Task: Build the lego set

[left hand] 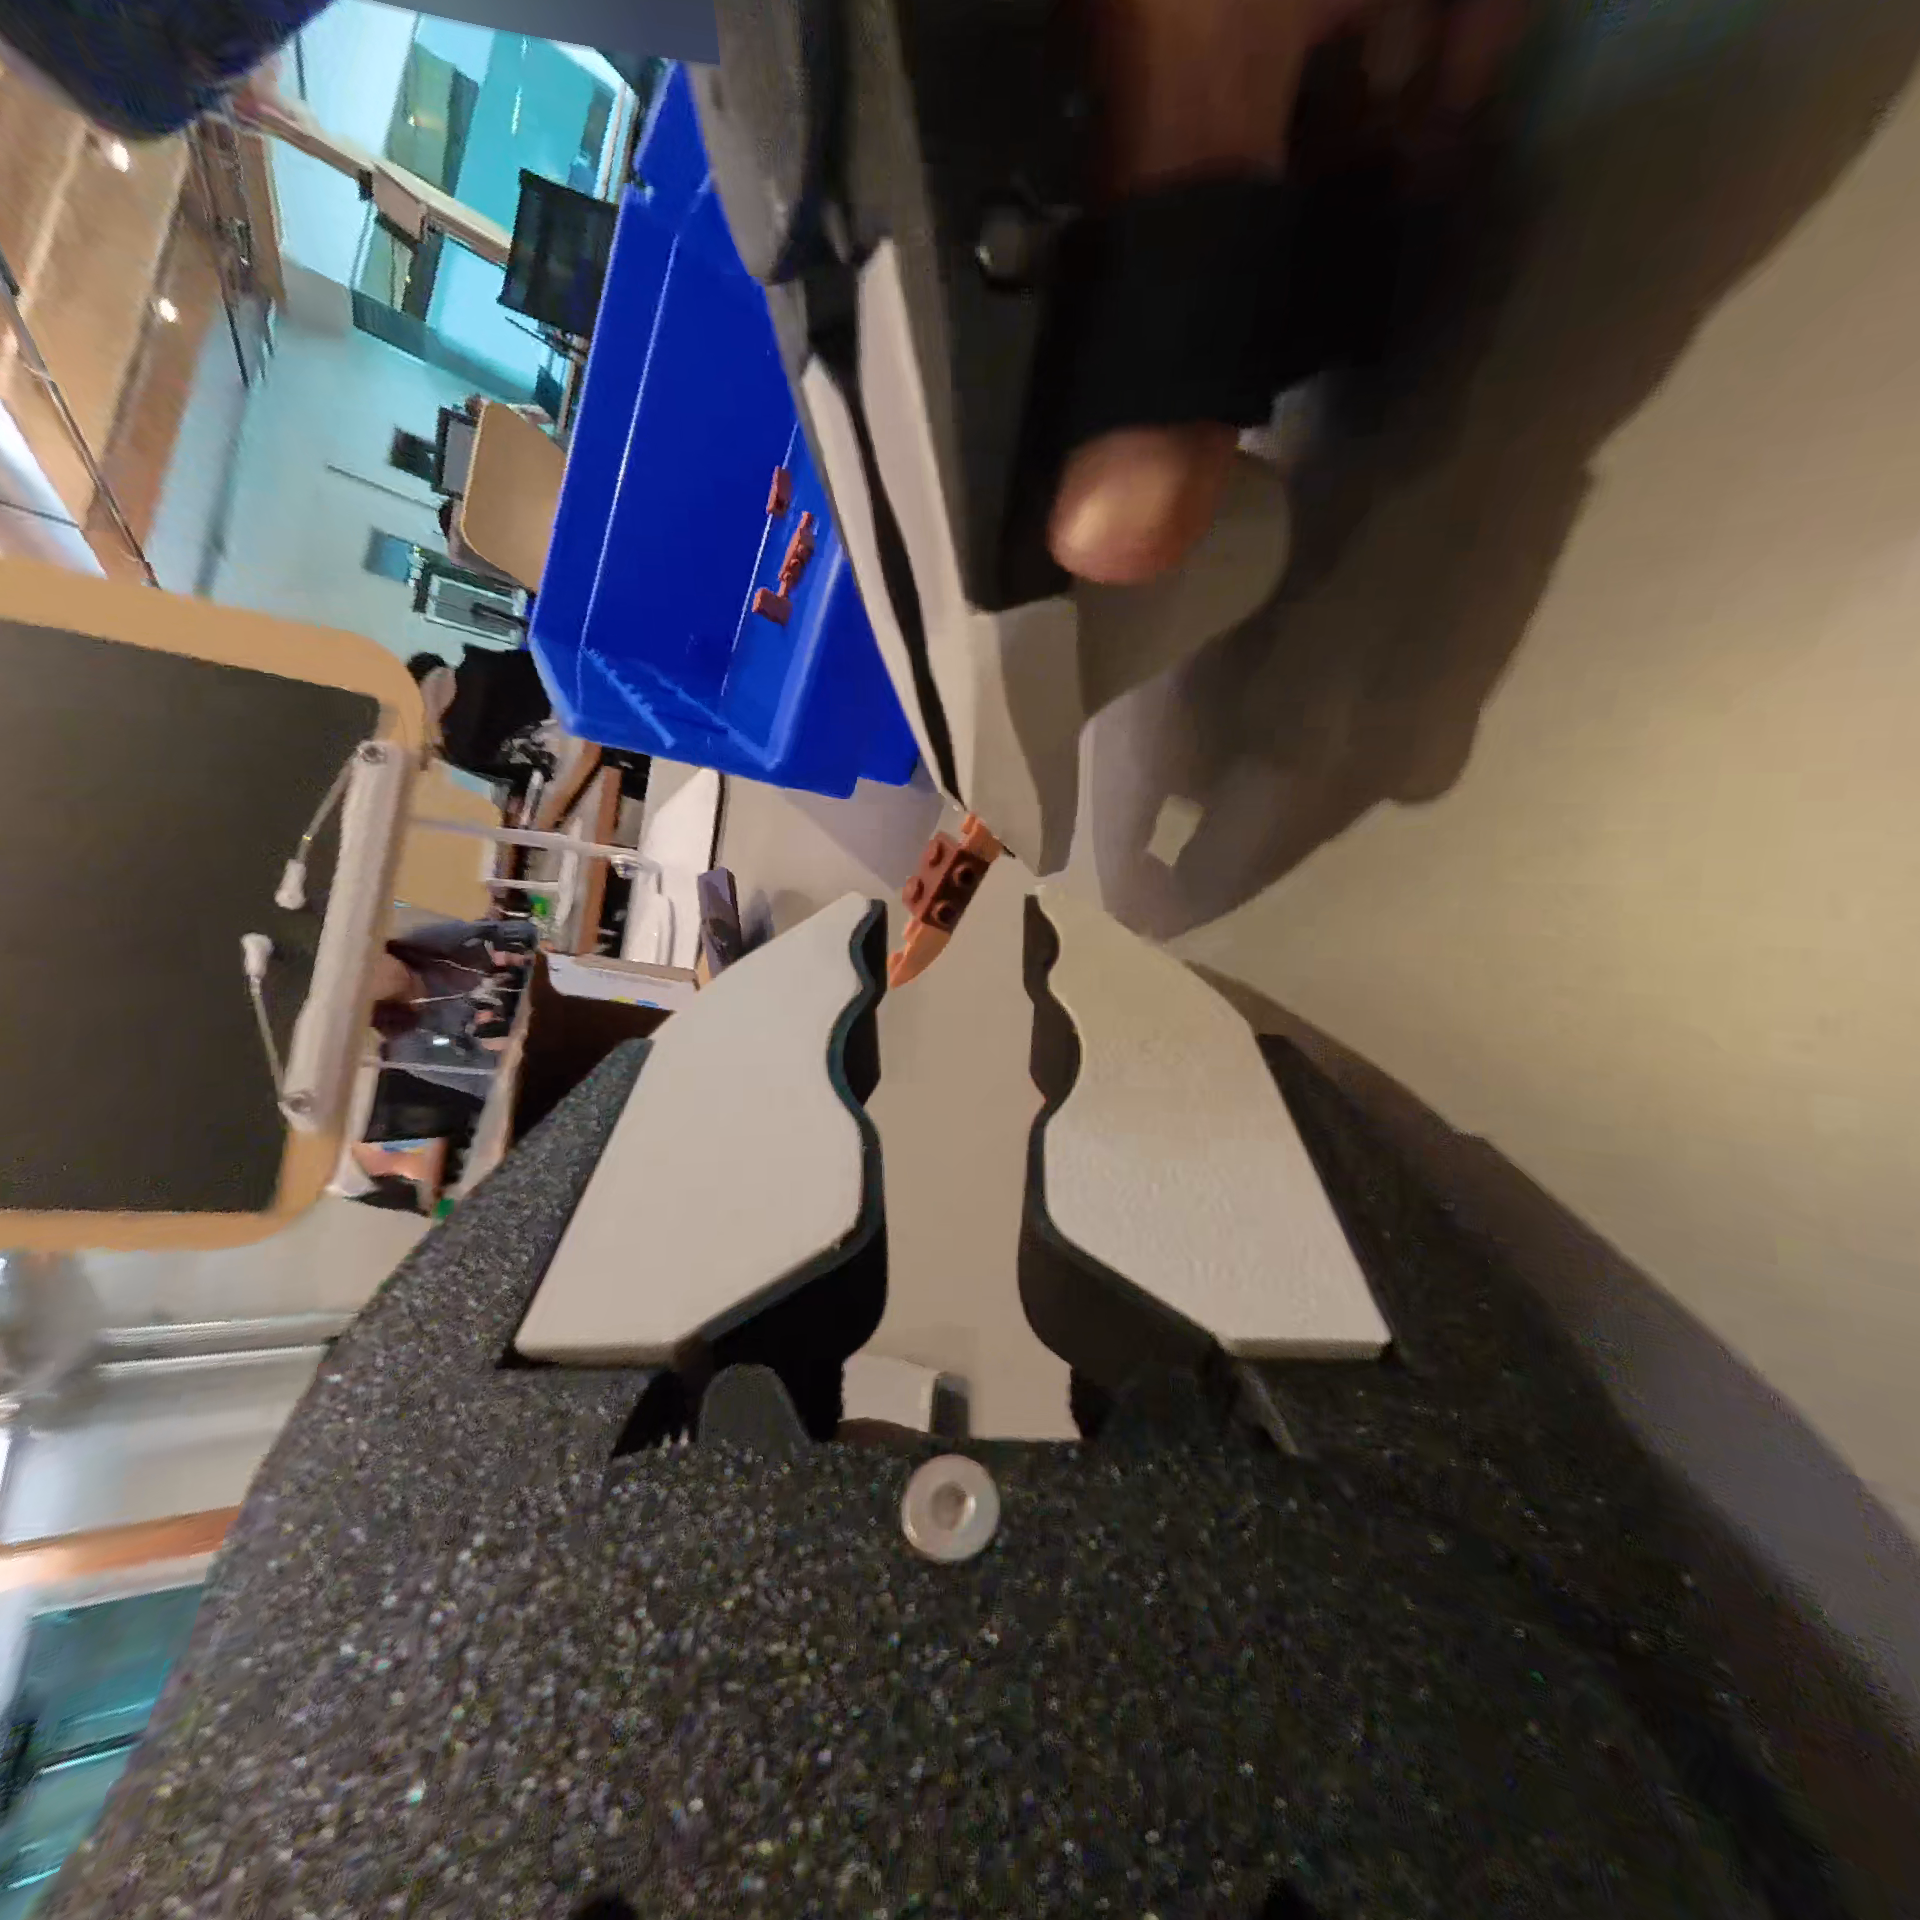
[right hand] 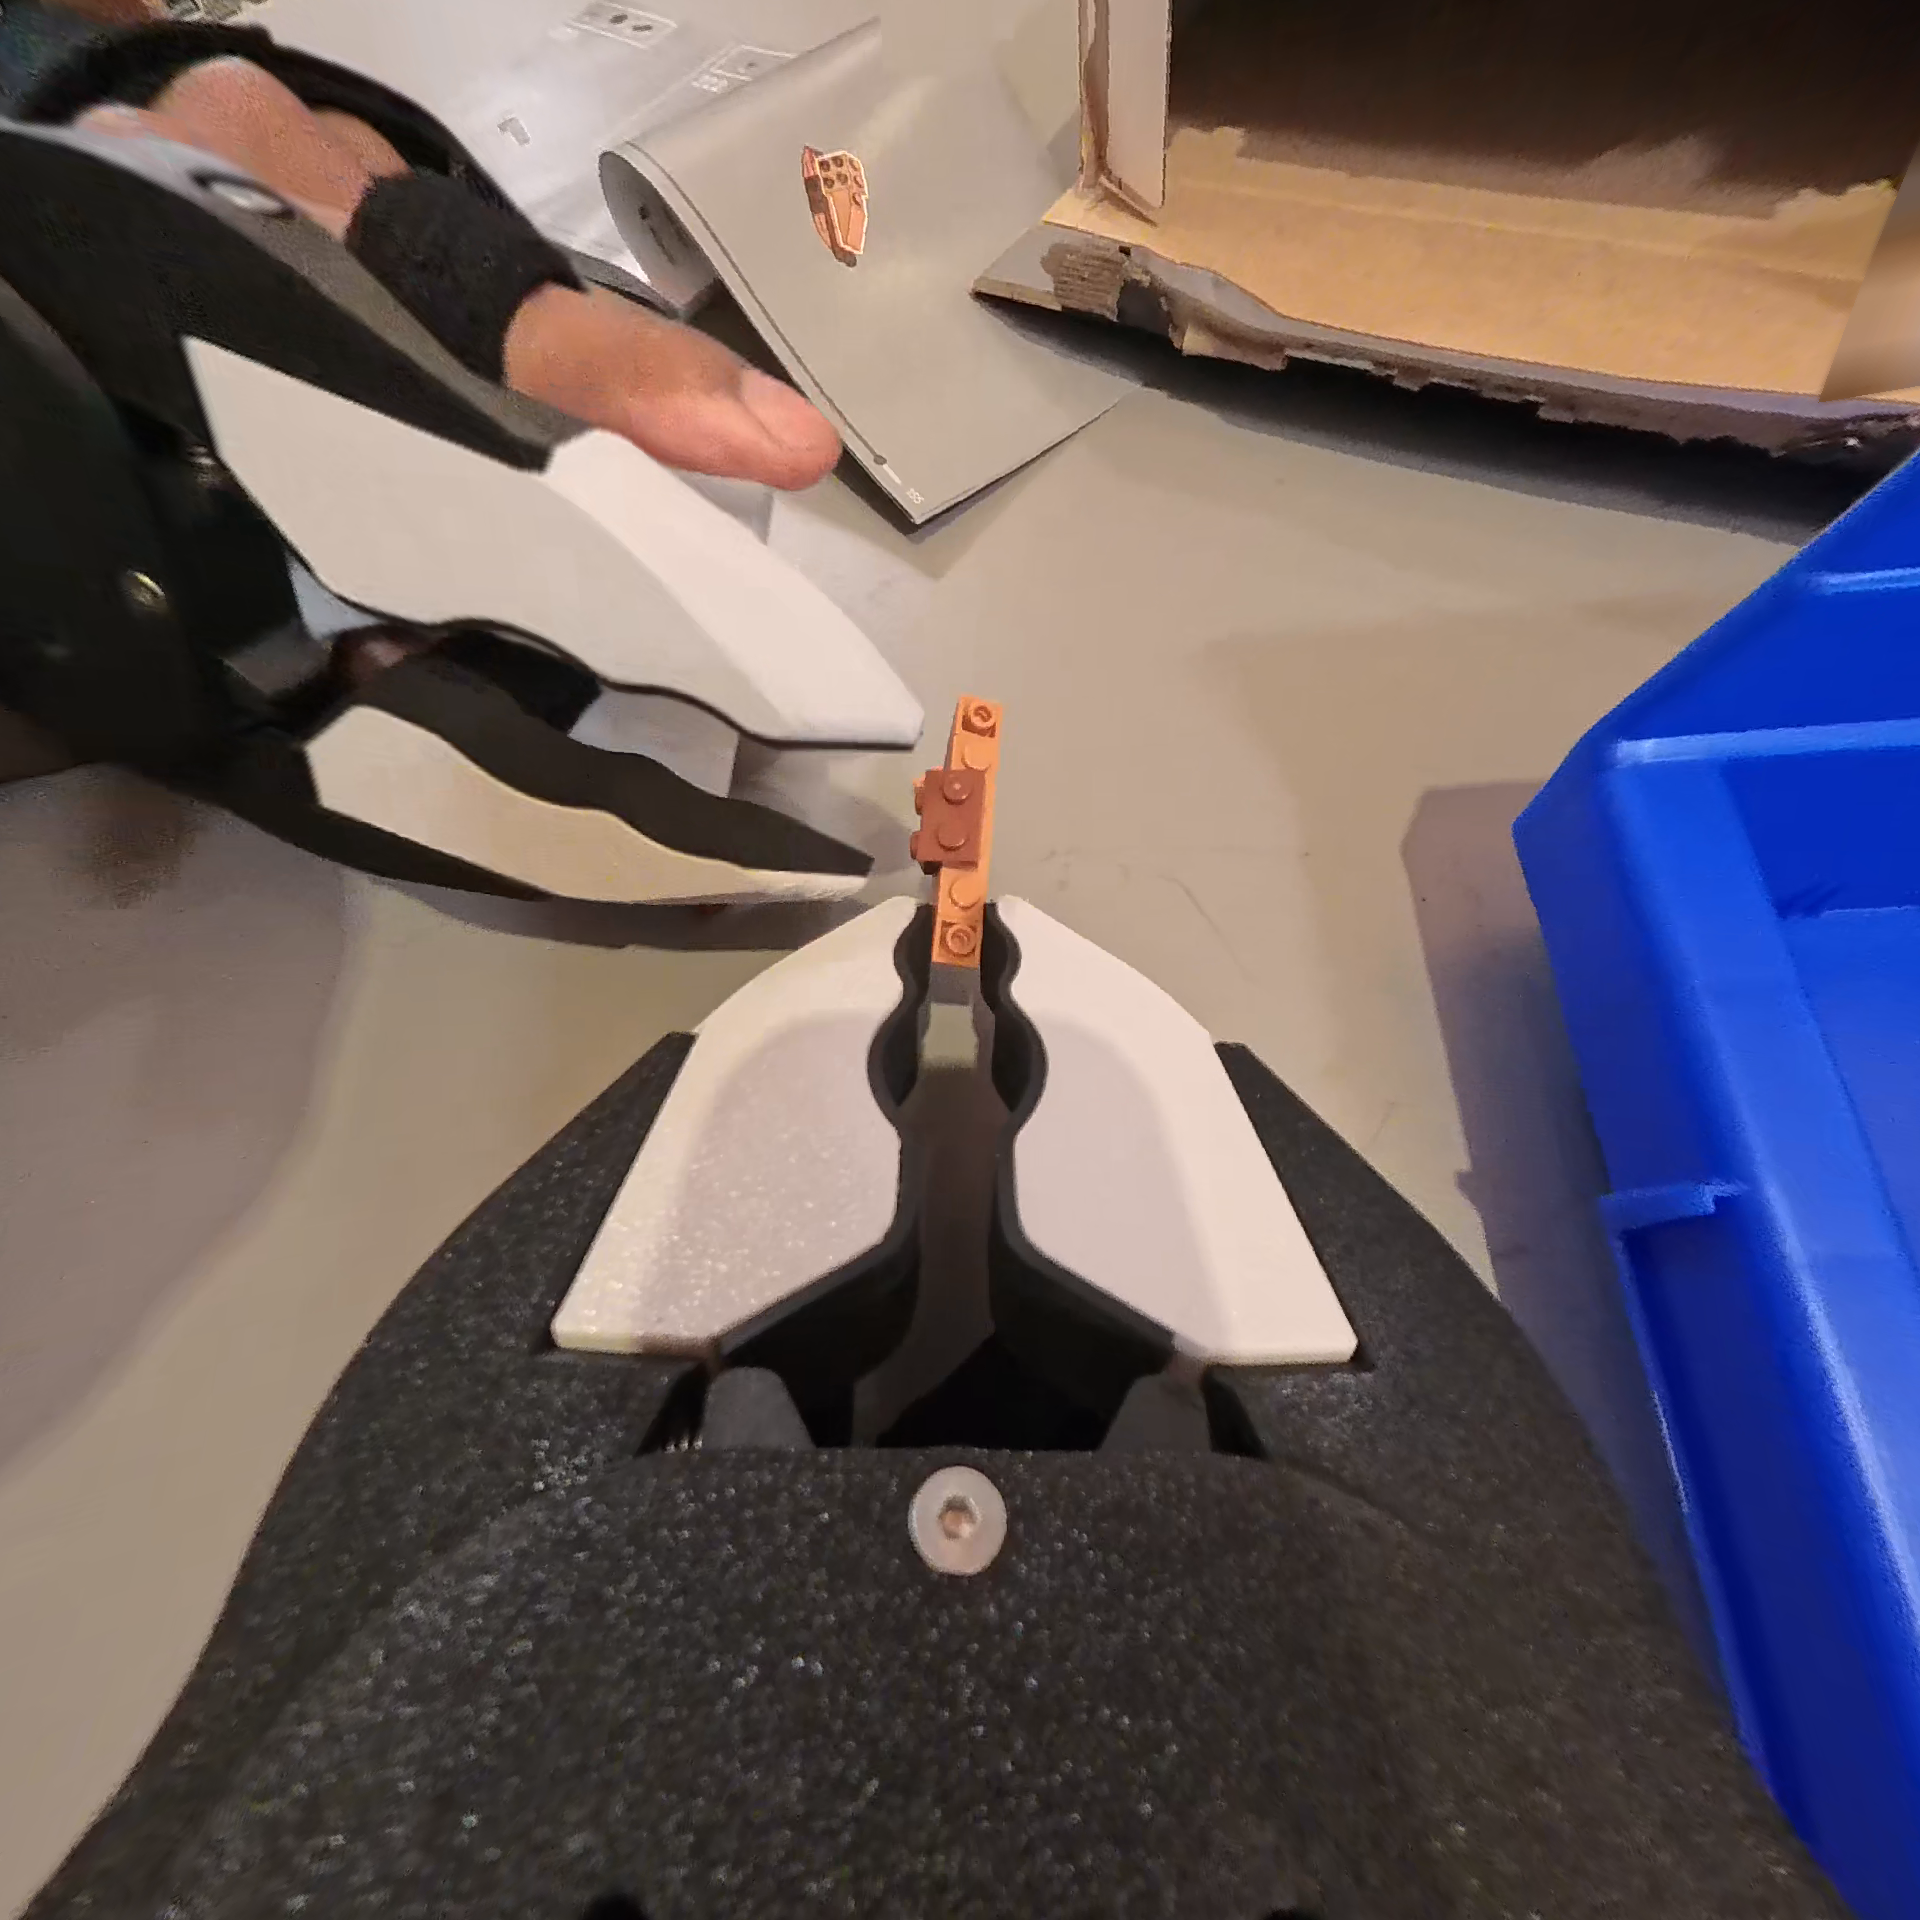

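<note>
Grey tabletop (right hand: pixel 1247 644) lay underneath, a blue bin (right hand: pixel 1766 1039) at three o'clock. Right gripper (right hand: pixel 958 940) pinched the orange plate (right hand: pixel 966 894), brown brick (right hand: pixel 951 821) already attached. Left gripper (right hand: pixel 883 800), at nine o'clock, stood parted and empty beside it.

Soft indoor light fell evenly; blurred shadows lay on the desk (right hand: pixel 1195 644), edges bowed with wide-angle distortion, and the background was motion-smeared.

Grey tabletop (right hand: pixel 1195 644), wooden chairs (left hand: pixel 509 488), glass partitions (left hand: pixel 447 114)
</note>
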Motion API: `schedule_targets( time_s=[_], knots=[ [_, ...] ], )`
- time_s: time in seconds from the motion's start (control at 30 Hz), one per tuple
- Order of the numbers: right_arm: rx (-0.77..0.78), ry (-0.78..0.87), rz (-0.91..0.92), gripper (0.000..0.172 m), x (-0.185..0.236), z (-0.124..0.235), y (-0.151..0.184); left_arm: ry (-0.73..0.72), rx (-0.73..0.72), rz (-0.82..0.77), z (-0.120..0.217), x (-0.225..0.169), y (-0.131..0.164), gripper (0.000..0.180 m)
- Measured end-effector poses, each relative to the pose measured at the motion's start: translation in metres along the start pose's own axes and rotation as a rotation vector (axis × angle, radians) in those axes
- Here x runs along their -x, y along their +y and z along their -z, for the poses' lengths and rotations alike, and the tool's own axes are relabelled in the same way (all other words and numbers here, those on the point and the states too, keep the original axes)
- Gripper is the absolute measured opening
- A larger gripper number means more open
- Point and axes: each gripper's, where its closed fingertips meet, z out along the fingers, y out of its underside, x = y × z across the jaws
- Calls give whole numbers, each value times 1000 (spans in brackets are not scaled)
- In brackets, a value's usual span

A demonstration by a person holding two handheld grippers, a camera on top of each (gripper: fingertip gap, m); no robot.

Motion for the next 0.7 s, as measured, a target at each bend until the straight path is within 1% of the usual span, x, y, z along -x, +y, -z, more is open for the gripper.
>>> schedule_targets(
  time_s=[0.1,0.23,0.37,0.47,0.6,0.7],
  knots=[
    [6,-6,0,9,2,0,1,-33,28,-85,-2,2,4,25],
    [10,-13,6,9,4,-1,1,-77,24,-185,-3,4,1,26],
    [1,-14,20,8,7,0,-2,-76,34,-259,-6,0,1,26],
    [-1,-19,34,8,10,0,-3,-82,48,-284,-8,0,2,24],
    [-4,-15,49,8,12,0,-4,-94,62,-291,-8,1,5,14],
    [-13,-15,47,8,12,1,-5,-109,59,-294,-8,3,4,13]
  ],
)
